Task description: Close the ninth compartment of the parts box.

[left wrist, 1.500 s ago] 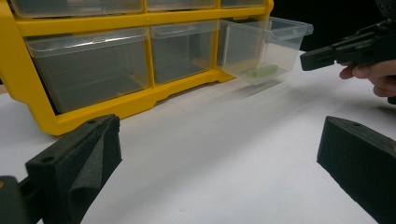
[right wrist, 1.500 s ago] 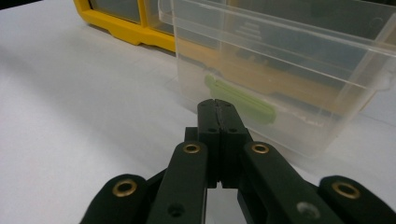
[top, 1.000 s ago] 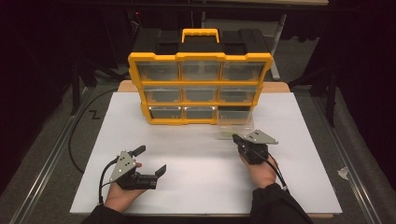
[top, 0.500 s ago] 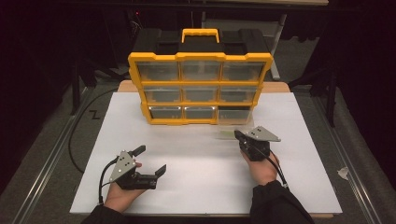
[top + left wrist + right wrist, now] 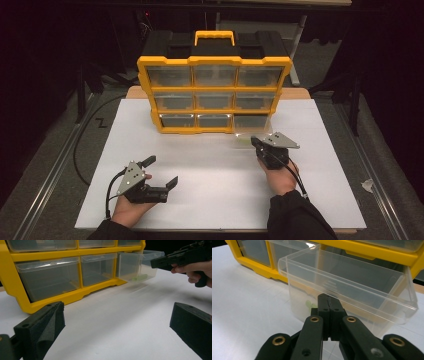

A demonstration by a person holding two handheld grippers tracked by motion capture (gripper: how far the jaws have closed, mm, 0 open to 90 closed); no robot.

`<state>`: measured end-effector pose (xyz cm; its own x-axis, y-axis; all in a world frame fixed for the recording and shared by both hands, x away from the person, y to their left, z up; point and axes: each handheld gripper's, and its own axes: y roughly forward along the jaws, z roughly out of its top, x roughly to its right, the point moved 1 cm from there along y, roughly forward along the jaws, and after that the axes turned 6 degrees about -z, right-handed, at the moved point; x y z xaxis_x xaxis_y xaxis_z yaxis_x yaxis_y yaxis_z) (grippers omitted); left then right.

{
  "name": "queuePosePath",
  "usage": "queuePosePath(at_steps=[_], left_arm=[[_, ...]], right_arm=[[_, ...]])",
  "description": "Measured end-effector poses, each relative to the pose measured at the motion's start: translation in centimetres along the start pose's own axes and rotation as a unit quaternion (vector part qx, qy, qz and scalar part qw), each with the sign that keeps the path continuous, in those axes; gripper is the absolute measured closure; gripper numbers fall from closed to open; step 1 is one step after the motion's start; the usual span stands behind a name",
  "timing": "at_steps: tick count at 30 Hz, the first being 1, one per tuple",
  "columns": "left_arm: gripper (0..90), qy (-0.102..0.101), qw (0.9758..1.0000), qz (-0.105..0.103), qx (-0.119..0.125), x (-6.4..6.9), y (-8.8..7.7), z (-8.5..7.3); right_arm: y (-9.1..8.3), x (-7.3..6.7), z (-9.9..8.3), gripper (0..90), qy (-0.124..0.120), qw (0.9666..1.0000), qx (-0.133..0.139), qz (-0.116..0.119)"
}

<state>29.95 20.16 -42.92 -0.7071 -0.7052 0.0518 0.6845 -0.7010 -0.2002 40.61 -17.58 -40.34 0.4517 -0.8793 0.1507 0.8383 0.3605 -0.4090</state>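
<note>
The drawer point(image 5: 252, 131) sticks out of the cabinet's point(image 5: 214, 95) lower right slot at frame centre, its long axis running toward the right gripper point(image 5: 256, 142), which is clenched on the front lip. A small green item point(image 5: 139, 278) lies inside. The left gripper point(image 5: 162, 172), released, rests lower left, well apart on the table point(image 5: 210, 170); nothing blocks the pull.

A white surface point(image 5: 200, 155) carries a yellow drawer organiser point(image 5: 214, 95) that stands upright at its far middle, with a black top and a yellow handle. The organiser's bottom right clear drawer point(image 5: 252, 131) is pulled out over the white sheet. A wooden edge shows behind the organiser.
</note>
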Motion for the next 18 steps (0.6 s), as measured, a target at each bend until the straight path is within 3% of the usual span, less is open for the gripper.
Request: queuePosePath(at_steps=[18], left_arm=[[0.2,0.0,1.0,-0.001,0.0,0.0,-0.1,0.0]], right_arm=[[1.7,0.5,0.5,90.0,-0.002,0.9999,-0.009,-0.01]])
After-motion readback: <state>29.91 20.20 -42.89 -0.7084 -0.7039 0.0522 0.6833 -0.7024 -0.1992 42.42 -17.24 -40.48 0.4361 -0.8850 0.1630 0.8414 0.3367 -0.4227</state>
